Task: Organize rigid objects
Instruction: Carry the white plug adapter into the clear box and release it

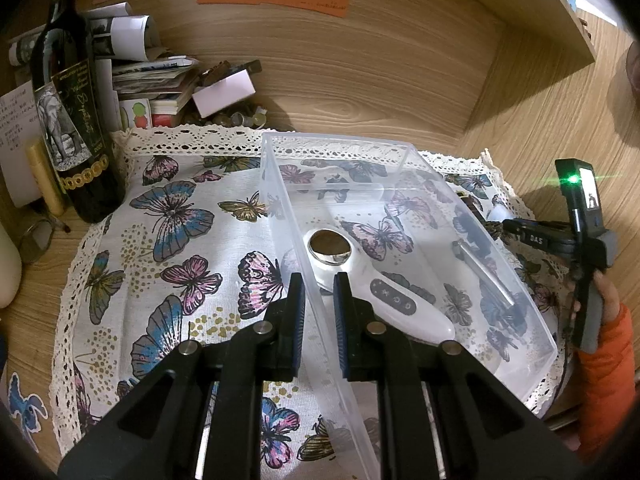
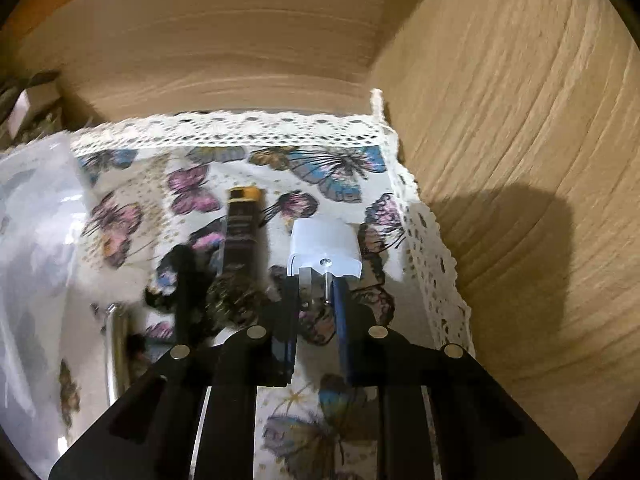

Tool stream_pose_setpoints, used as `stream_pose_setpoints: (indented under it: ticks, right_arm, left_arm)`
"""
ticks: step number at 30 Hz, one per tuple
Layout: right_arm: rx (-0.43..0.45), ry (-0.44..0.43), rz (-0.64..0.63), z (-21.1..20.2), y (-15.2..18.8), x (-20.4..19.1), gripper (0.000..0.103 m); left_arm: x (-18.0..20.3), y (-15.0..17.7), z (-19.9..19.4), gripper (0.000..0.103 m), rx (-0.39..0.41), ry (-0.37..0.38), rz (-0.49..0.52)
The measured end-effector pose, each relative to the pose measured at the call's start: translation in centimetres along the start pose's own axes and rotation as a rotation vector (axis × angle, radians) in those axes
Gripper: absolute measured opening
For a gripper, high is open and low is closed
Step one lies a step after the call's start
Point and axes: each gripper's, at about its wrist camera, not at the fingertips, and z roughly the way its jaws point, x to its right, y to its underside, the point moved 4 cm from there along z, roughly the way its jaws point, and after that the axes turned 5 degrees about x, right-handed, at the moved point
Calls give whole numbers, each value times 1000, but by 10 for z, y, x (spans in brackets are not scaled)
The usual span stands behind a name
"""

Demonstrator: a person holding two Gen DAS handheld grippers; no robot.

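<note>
White and blocky, the plug adapter (image 2: 326, 250) has metal prongs pinched by the right hand-held gripper (image 2: 318, 300); the left hand-held gripper (image 1: 318, 292) clamps the clear bin's (image 1: 404, 184) wall.

Pretty tight corner we've got here. The clear bin (image 1: 404, 184) fills the middle of the butterfly cloth (image 1: 176, 248), and its open top is the easy way in. To the left we see bare cloth, until the wine bottle (image 1: 76, 120) and the paper pile (image 1: 152, 80) block it. On the right, the wood side wall (image 2: 520, 160) crowds the cloth's edge, with a shelf (image 1: 520, 8) overhead.
</note>
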Motion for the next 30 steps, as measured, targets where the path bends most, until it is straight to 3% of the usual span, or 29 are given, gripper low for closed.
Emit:
stream_pose_setpoints:
  ticks: [1,3,5,9,12,13,15,17,23,30]
  right_arm:
    - [0,2,-1,-4,0,-2,23]
    - [25,21,-12,-12,-1,-3,50]
    - [57,46,-19,-21,-4,-3,64]
    - [57,36,-2,-12,-15,-2,64]
    - [19,20,30,27,-19,3,62]
    - [3,12,45,33,-19,6,60]
    - [-36,-18,59,44,-18,8,38]
    - [-36,-29,67,46,-18,9,37]
    - [45,-14,41,10,-19,2,37]
    - [205,-92,-2,-62,-33,-28,37]
  left_arm:
    - [0,0,0,14,0,0,1]
    - [0,0,0,14,0,0,1]
    - [0,0,0,14,0,0,2]
    - [0,0,0,14,0,-1,2]
    - [0,0,0,14,0,0,-1]
    - [0,0,0,14,0,0,-2]
    - [1,0,0,14,0,-1,-3]
    - [0,0,0,14,0,0,-1]
    - [0,0,0,14,0,-1,1]
    - [1,1,-2,14,4,-8,8]
